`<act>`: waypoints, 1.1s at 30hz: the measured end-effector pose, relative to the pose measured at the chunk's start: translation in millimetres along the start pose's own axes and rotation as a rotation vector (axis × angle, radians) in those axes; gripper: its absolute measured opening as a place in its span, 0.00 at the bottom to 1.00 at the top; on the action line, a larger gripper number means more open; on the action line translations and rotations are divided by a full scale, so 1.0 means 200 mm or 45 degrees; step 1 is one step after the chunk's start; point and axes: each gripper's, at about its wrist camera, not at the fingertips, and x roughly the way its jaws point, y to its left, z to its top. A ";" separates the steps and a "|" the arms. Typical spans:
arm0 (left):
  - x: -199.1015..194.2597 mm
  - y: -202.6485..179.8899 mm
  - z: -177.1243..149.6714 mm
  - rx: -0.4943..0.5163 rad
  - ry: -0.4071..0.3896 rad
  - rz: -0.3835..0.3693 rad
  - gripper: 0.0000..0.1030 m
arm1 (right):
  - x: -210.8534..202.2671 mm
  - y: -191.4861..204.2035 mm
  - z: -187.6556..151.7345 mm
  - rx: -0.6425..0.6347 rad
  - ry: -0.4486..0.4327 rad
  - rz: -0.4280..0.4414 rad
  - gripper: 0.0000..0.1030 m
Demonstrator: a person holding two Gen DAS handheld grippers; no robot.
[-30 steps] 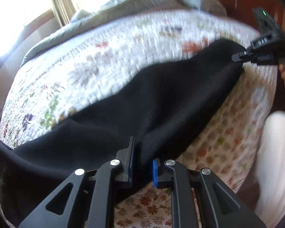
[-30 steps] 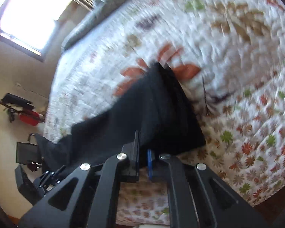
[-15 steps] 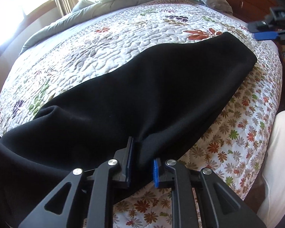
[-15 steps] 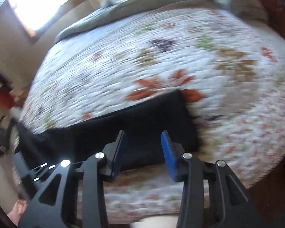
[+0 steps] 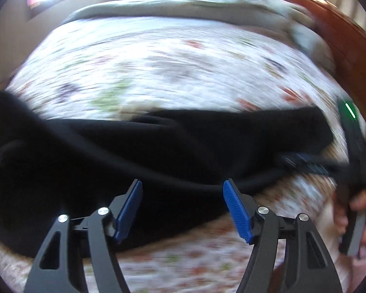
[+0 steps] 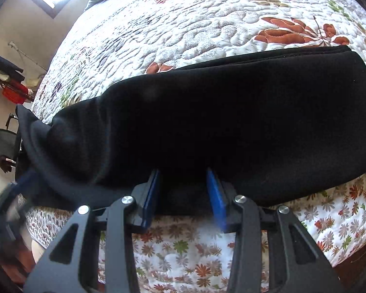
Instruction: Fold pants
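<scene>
The left claw (image 5: 183, 207) stands with its blue pads wide apart; its jaws have just been opening, and the near hem of the black pants (image 5: 158, 151) lies under the gap without either pad pressing on it. I judge this a let-go: that edge now rests on the bed, so there is no reason to hold it.

The right claw (image 6: 183, 195) has its pads partly apart, straddling the near edge of the pants (image 6: 207, 122). Cloth sits between the pads, but a gap shows on each side and I see no pinch, so I read it as unclamped, placed there to take a fresh hold on the middle of the near edge. In the left wrist view this same claw (image 5: 302, 163) shows as a blurred dark shape reaching in low from the right, gripped by a hand (image 5: 361, 217).

The pants lie as a long band across the near side of the floral quilt (image 6: 183, 24), doubled lengthwise as far as I can tell, with one end squared off at the right and the other bunched and trailing over the bed's left edge. Lying crosswise close to the person keeps both ends within reach for the next fold, end toward end, which is not yet done.

A grey blanket (image 5: 183, 5) is heaped at the far side, and a wooden headboard (image 5: 341, 39) curves behind it.
</scene>
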 end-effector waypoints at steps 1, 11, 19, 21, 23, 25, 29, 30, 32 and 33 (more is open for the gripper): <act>-0.01 0.09 0.04 -0.055 0.004 0.040 0.67 | 0.00 0.00 -0.01 0.002 -0.003 -0.001 0.38; 0.05 0.60 0.38 -0.370 0.209 0.080 0.68 | 0.01 -0.04 -0.05 0.001 -0.023 0.008 0.38; 0.21 0.72 0.48 -0.451 0.453 0.100 0.66 | 0.01 -0.16 -0.05 0.008 -0.033 0.048 0.38; 0.25 0.74 0.48 -0.455 0.502 0.106 0.50 | 0.01 -0.18 -0.06 0.014 -0.035 0.061 0.38; 0.28 0.76 0.47 -0.472 0.542 0.073 0.33 | 0.00 -0.20 -0.06 0.017 -0.037 0.070 0.38; 0.28 0.78 0.45 -0.502 0.544 0.043 0.21 | 0.00 -0.21 -0.06 0.014 -0.038 0.073 0.38; 0.17 0.80 0.37 -0.549 0.423 0.000 0.10 | -0.02 -0.24 -0.06 0.020 -0.036 0.087 0.38; 0.11 0.80 0.32 -0.567 0.365 -0.013 0.10 | -0.02 -0.25 -0.05 0.021 -0.035 0.092 0.38; 0.01 0.79 0.24 -0.590 0.276 -0.019 0.09 | -0.02 -0.27 -0.05 0.024 -0.033 0.096 0.38; -0.05 0.78 0.17 -0.606 0.222 -0.024 0.09 | -0.03 -0.27 -0.05 0.026 -0.033 0.097 0.38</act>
